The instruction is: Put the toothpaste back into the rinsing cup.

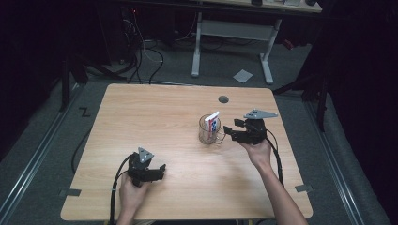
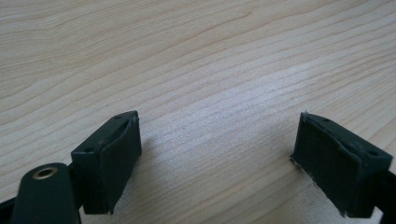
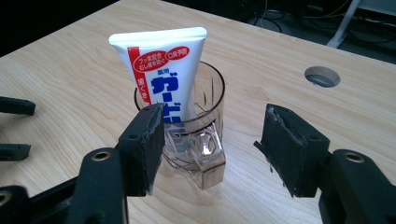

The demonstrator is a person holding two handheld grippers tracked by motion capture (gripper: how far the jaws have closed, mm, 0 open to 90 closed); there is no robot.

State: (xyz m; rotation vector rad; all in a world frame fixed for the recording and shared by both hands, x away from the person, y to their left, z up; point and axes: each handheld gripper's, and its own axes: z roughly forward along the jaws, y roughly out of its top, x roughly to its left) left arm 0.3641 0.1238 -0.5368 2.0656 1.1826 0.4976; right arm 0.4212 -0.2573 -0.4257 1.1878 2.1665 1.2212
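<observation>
Two grippers are at work over the pale wooden bench (image 1: pixel 155 117), one in each of the person's hands. Nearest the person, the left gripper (image 2: pixel 215 154) sits low over the near left part of the bench, its jaws spread wide with nothing but bare wood grain between them and ahead of them; they hold nothing. In the high view it (image 1: pixel 157 171) lies well apart from everything else.

Farther out, the right gripper (image 3: pixel 210 149) points at a clear plastic cup (image 3: pixel 205 116) that stands upright on the bench. Its jaws stand well apart and grip nothing. The cup's moulded handle (image 3: pixel 205 156) faces the gripper and sits in the gap between the jaws, nearer the left jaw; that jaw's pad overlaps the cup's wall in the right gripper view, and I cannot tell whether it touches. The right jaw stands clear of the cup, off to its side.

Inside the cup, just beyond the jaws, a white toothpaste tube (image 3: pixel 163 70) with red and blue lettering stands crimped end up, leaning against the rim. From above, the right gripper (image 1: pixel 229 132) is just beside the cup (image 1: pixel 209 131), with the tube (image 1: pixel 213 121) rising out of it.

Beyond the cup, a round grey cable hole (image 3: pixel 322 76) is set into the bench.
</observation>
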